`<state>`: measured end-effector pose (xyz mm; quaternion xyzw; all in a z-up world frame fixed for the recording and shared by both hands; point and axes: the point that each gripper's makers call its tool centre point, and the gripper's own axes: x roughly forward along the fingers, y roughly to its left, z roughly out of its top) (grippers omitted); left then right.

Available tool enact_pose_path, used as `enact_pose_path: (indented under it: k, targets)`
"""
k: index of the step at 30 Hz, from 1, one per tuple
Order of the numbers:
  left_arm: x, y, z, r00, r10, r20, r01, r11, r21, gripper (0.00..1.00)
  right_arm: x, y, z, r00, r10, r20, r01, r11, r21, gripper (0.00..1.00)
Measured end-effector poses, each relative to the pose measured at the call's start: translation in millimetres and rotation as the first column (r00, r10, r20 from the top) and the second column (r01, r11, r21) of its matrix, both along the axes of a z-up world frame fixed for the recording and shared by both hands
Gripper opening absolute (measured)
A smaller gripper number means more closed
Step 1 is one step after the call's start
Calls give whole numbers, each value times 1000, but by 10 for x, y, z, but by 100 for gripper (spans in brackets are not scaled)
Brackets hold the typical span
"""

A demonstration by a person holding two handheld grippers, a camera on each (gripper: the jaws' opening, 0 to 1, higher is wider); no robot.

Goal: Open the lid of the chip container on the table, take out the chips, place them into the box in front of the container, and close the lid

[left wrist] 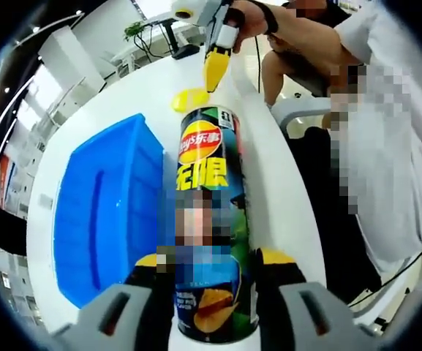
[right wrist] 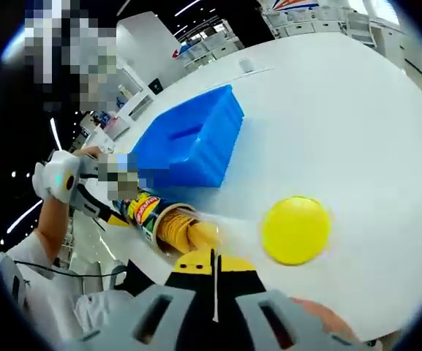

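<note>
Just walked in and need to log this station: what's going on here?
A person works with two handheld grippers at a white table. The left gripper clamps a chip can, which is tipped over on its side. Its yellow lid is off, lying on the table. The right gripper is at the can's open mouth, jaws closed, with chips visible inside. The blue box sits beside the can; no chips are seen in it.
</note>
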<state>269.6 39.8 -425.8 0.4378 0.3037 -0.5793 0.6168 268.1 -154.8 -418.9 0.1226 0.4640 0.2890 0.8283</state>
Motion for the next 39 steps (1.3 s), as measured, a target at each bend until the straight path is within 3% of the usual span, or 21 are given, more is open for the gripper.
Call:
enact_pose_path:
  k: [14,15,17,18,21,24,27,29,30,31,32,33,34,36,39]
  targets:
    - [29,3,-6,1000,3,-3,-3,1000,-9,44,-7,-331,-7,998,-56,-24,57,998,31,1]
    - [24,2,-9,1000,-1,1,1,1000,-3,45,-9,-329,-13,999,-50,-14,50,998,31,1]
    - [27,4,-13,1000,-4,5,4,1000,6,45,62,-337,9,998,-13,69,12,1000,10,2]
    - [27,4,-15,1000,-5,5,5,1000,10,45,20,-335,-6,998,1,63,-1,1000,-3,2]
    - [35,5,-18,1000,-2,-2,2,1000,14,45,21,-274,33,985,56,162,-52,998,-31,4]
    - [36,6,-20,1000,6,-7,-6,1000,14,45,6,-272,43,979,72,192,-66,997,-38,6]
    - [32,5,-23,1000,8,-4,-8,1000,15,45,81,-334,151,964,57,260,-52,998,-28,6]
    - [36,6,-21,1000,14,-11,-14,1000,9,45,158,-392,257,943,46,330,-34,998,-43,7]
    - [40,7,-20,1000,15,-15,-15,1000,6,45,223,-428,372,911,42,409,-16,998,-68,7]
    - [39,8,-19,1000,14,-17,-14,1000,3,45,245,-422,427,894,47,446,-15,997,-73,7]
    - [38,5,-19,1000,15,-20,-15,1000,-1,45,244,-335,573,849,78,523,-48,996,-70,7]
    - [40,6,-19,1000,17,-22,-17,1000,-2,45,172,-249,608,840,109,531,-89,994,-63,7]
    - [37,7,-19,1000,14,-23,-15,1000,-5,45,22,-99,601,848,161,505,-163,986,-42,7]
    - [37,5,-18,1000,15,-25,-16,1000,-7,45,-87,34,514,855,220,469,-225,973,-47,10]
    - [36,5,-18,1000,17,-24,-17,1000,-11,45,-83,99,334,861,254,441,-238,967,-93,10]
